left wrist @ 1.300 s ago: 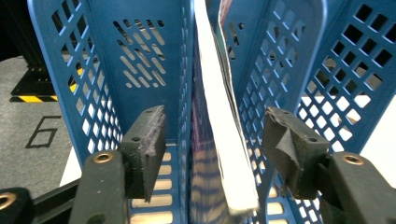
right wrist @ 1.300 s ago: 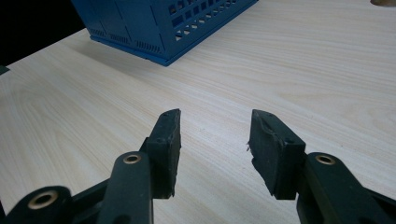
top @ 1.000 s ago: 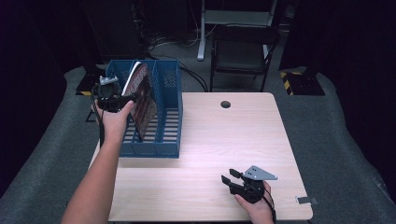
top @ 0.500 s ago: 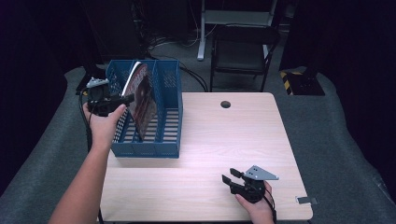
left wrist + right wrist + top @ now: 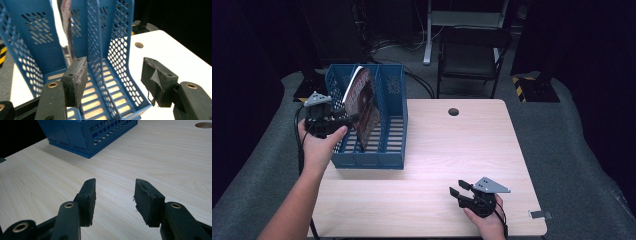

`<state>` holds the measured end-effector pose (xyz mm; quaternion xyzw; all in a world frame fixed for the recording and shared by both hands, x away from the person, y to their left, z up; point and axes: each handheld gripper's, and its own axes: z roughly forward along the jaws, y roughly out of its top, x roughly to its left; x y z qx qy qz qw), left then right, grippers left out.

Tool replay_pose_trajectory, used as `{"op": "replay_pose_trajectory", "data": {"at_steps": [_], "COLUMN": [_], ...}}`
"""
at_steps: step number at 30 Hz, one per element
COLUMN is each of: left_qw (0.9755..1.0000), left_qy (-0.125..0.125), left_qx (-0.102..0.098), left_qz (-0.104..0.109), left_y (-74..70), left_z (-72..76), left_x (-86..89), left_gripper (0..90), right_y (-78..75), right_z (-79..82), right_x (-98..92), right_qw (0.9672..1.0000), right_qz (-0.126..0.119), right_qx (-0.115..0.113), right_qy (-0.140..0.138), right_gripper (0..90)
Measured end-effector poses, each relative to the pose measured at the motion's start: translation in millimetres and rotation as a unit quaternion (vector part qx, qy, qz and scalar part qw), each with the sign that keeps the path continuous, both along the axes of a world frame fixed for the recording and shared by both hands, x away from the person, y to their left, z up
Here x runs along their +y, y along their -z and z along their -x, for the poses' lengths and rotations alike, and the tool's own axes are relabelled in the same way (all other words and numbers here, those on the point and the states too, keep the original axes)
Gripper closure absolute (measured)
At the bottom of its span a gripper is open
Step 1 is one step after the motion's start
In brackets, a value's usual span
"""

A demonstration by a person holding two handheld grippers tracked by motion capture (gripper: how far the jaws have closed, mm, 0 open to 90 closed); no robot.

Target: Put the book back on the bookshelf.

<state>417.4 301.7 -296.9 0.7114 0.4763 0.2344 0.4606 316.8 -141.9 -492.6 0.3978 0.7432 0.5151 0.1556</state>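
A blue file rack (image 5: 392,150) with three slots stands on the left part of the table. A dark-covered magazine (image 5: 363,105) leans tilted in its left and middle part. My left gripper (image 5: 348,120) hovers at the rack's left side, level, pointing at the magazine, jaws open and nothing between the pads. In the left gripper view the rack's dividers (image 5: 96,50) and the magazine (image 5: 66,17) lie beyond the open left gripper (image 5: 115,70). My right gripper (image 5: 457,188) rests low near the table's front edge, open and empty; in the right gripper view the right gripper (image 5: 115,187) faces bare wood, with the rack (image 5: 87,132) farther off.
The light wooden table (image 5: 452,150) has a round cable hole (image 5: 453,111) near its far edge. A black chair (image 5: 472,50) and cables stand behind the table. A small metal clip (image 5: 539,215) sits at the table's front right corner. Grey floor surrounds the table.
My left hand has drawn back from the top of the rack, leftward and toward the near side. The magazine stays leaning in the rack. The right gripper has not moved.
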Motion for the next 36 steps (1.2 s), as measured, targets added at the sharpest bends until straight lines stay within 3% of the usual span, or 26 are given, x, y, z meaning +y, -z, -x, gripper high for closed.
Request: {"op": "replay_pose_trajectory", "data": {"at_steps": [5,9,15,21,23,31,33,36], "left_qw": [0.9992,0.9972,0.9953,0.9918,0.9906,0.9870,0.9841,0.9814], "left_qy": [0.039,0.074,0.097,0.128,0.136,0.159,0.174,0.188], "left_qx": [0.003,-0.005,0.001,0.000,0.000,0.015,0.031,0.037], "left_qz": [-0.002,-0.002,0.004,-0.009,-0.009,-0.020,-0.020,-0.015], "left_y": [7.7,16.4,40.7,60.9,67.9,105.6,118.8,140.0], "left_z": [10.5,20.0,31.6,42.8,47.3,69.6,75.1,85.0], "left_x": [-14.3,-27.0,-42.8,-55.5,-58.5,-62.2,-65.6,-72.5], "left_gripper": [37.9,38.0,38.0,37.9,37.9,37.9,37.9,38.0], "right_y": [-0.2,-0.8,-2.1,-2.9,-4.2,-5.3,-4.8,-5.7], "right_z": [-0.6,-0.4,-1.1,-3.0,-2.1,-2.4,-3.7,-4.0], "right_x": [0.1,0.1,-2.3,-1.9,-1.8,-1.9,-2.2,-2.2], "right_qw": [1.0000,1.0000,1.0000,1.0000,1.0000,1.0000,1.0000,1.0000], "right_qz": [-0.001,-0.002,-0.001,-0.003,-0.004,-0.003,-0.003,-0.001], "right_qx": [0.001,0.002,0.004,-0.007,-0.001,0.004,0.001,-0.002], "right_qy": [0.004,0.002,0.004,0.002,0.002,-0.008,-0.007,-0.007], "right_gripper": [51.0,50.9,50.8,50.8,50.6,50.6,50.6,50.6]}}
